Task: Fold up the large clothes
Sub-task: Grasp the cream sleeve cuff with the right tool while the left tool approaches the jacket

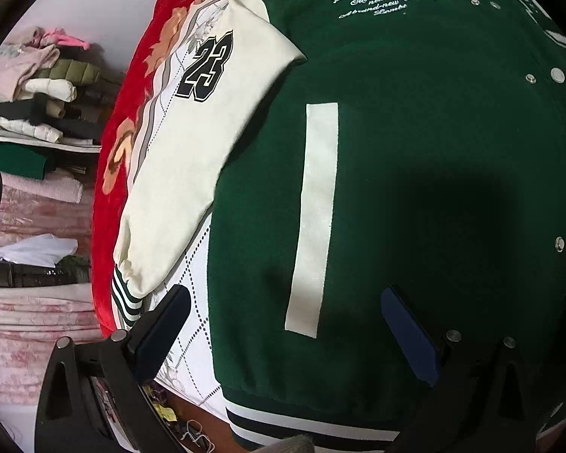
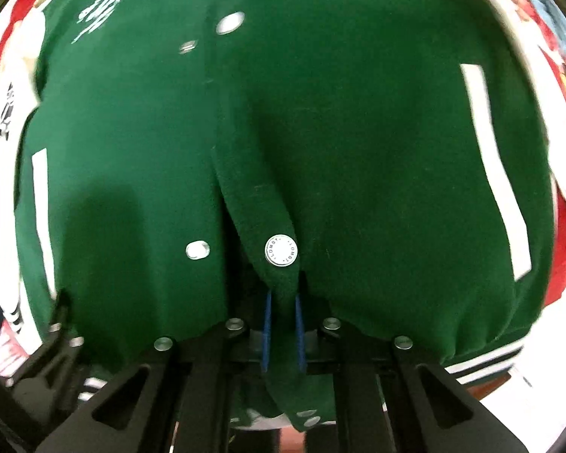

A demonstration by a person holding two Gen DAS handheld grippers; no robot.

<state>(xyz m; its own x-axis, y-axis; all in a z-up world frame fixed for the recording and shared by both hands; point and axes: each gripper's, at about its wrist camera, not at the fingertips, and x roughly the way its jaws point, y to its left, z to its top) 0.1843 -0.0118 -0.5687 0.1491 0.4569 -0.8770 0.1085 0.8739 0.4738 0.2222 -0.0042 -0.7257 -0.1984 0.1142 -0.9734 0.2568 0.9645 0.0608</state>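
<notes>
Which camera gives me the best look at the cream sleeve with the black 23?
Left wrist: the cream sleeve with the black 23 shows sharp, from shoulder to striped cuff. Right wrist catches only a blurred sliver at its left edge.

A bed covered with a white quilted sheet (image 1: 192, 302) and a red flowered blanket (image 1: 111, 196) at its left edge carries the green varsity jacket (image 1: 415, 173), spread flat.

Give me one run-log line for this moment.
left hand-held gripper: open above jacket | right hand-held gripper: shut on placket near hem | cream sleeve: spread on bedspread
</notes>
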